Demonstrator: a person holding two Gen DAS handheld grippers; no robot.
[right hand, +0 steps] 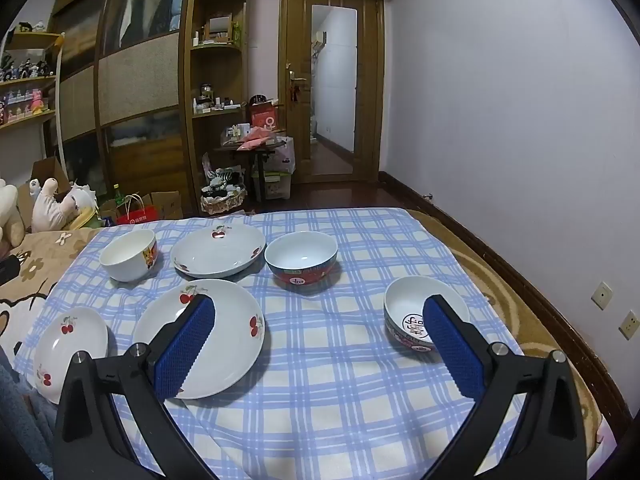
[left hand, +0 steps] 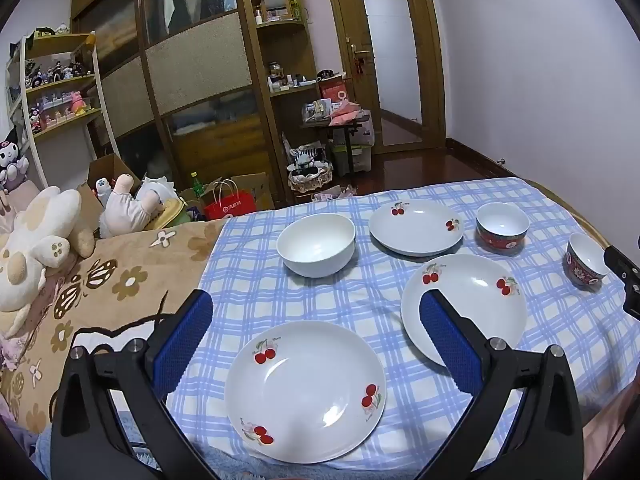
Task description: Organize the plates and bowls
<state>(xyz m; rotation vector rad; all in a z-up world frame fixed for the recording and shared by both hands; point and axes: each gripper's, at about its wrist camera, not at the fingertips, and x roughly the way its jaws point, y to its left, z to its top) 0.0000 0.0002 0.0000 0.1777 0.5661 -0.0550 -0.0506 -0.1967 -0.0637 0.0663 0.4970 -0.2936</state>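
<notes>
Three white plates with cherry prints lie on a blue checked cloth (left hand: 256, 292): a near plate (left hand: 305, 391), a middle plate (left hand: 472, 300) and a far plate (left hand: 416, 227). A plain white bowl (left hand: 316, 244) and two red-patterned bowls (left hand: 502, 229) (left hand: 586, 260) stand beside them. My left gripper (left hand: 316, 312) hovers open above the near plate, nothing between its blue pads. My right gripper (right hand: 320, 316) is open over bare cloth (right hand: 340, 360), with the middle plate (right hand: 224, 320) behind its left finger and a small patterned bowl (right hand: 408, 316) behind its right finger. The other bowls (right hand: 301, 258) (right hand: 129, 255) and the other plates (right hand: 218, 250) (right hand: 70, 348) lie farther off.
The cloth covers a bed with a brown flowered blanket (left hand: 120, 280) and plush toys (left hand: 36, 248) on the left. Past the bed's far edge are a red paper bag (left hand: 230, 206), boxes, a wardrobe, shelves and a door (right hand: 332, 92). A wall runs along the right.
</notes>
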